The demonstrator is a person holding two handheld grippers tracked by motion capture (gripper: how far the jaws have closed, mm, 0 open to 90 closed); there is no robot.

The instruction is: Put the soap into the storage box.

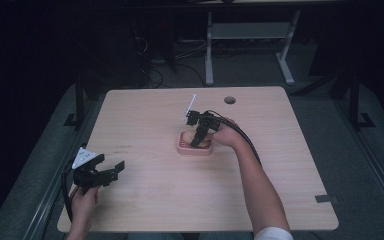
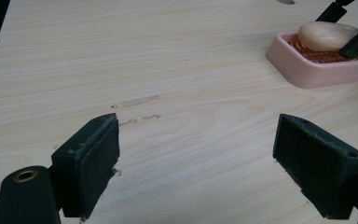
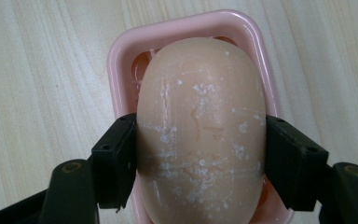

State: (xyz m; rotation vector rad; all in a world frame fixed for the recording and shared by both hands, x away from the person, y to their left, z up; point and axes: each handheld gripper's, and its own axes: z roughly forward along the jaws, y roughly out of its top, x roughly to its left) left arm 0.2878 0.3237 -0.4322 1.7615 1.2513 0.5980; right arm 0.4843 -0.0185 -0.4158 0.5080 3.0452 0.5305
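High view looks down; both gripper views share the soap dish [image 2: 324, 65].

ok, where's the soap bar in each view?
High view: soap bar at table centre, under the right gripper.
Left gripper view: top right, in the pink dish.
Right gripper view: centre, jaws on both its sides.
Shared landmark: the pink dish.

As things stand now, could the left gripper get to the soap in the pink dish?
Probably not. The table between is bare, but the right gripper already clamps the soap from both sides over the soap dish. The left gripper is open, near the table's left edge.
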